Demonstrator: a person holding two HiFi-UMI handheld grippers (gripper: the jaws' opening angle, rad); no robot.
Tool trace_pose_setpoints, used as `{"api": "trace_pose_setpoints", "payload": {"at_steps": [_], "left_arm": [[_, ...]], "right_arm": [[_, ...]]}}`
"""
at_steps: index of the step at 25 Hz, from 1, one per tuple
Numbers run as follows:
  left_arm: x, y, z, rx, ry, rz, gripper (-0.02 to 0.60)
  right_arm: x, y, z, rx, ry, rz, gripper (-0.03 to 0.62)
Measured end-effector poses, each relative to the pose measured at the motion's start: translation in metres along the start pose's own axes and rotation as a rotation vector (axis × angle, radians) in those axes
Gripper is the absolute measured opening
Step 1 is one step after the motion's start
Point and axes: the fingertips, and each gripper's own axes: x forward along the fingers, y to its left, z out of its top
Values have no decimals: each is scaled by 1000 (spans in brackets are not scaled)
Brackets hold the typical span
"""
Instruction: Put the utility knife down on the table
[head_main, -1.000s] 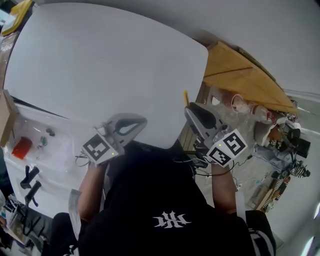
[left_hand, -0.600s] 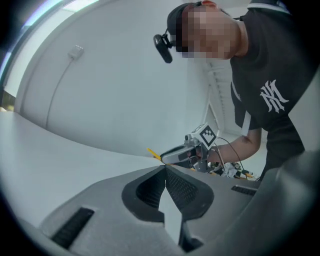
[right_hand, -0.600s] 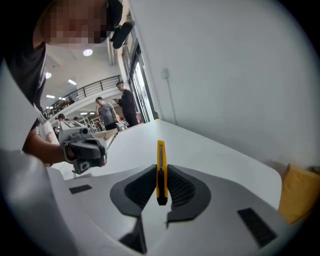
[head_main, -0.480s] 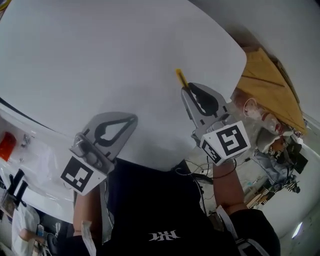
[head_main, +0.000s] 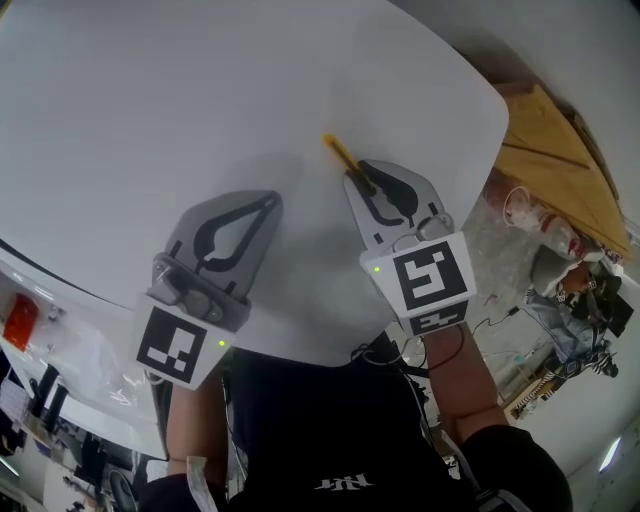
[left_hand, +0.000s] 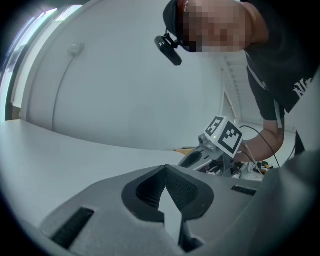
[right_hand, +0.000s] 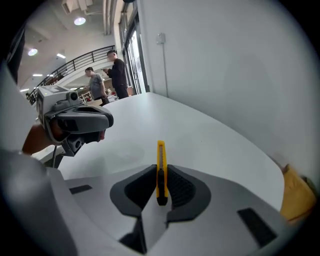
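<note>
The right gripper (head_main: 353, 178) fingers (right_hand: 182, 187) are clamping the utility knife (head_main: 338, 152) at frame centre; we are planning to seat it flat on the desk (head_main: 180, 90) before releasing.

**Surroundings only**

Head view: tan board (head_main: 560, 170) at right, with floor clutter (head_main: 580, 290) below it. Small red object (head_main: 18, 320) at left edge.
Right gripper view: two people (right_hand: 118, 72) standing near a railing (right_hand: 70, 64). Ceiling lights (right_hand: 80, 21) lit.

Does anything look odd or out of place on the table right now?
Nothing stands out. The right tool grips the yellow utility knife straight between its jaws, over the white table; the left tool is shut and empty.
</note>
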Motion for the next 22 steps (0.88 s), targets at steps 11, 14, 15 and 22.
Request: {"api": "trace_pose_setpoints", "payload": {"at_steps": [11,14,15,22], "left_arm": [[21,5,-3,-4,6,-20,5],[21,5,-1,-9,-2,-22,5],[21,6,-1,-12,-4,-21,5],[22,6,0,-1,-5,-24,5]], "right_arm": [[12,-1,-6,-2,108,7,55],[13,-1,-6,-13,123,2,55],[14,-1,-5,-15,126,3,55],[17,0,-4,-32,134,-1,57]]}}
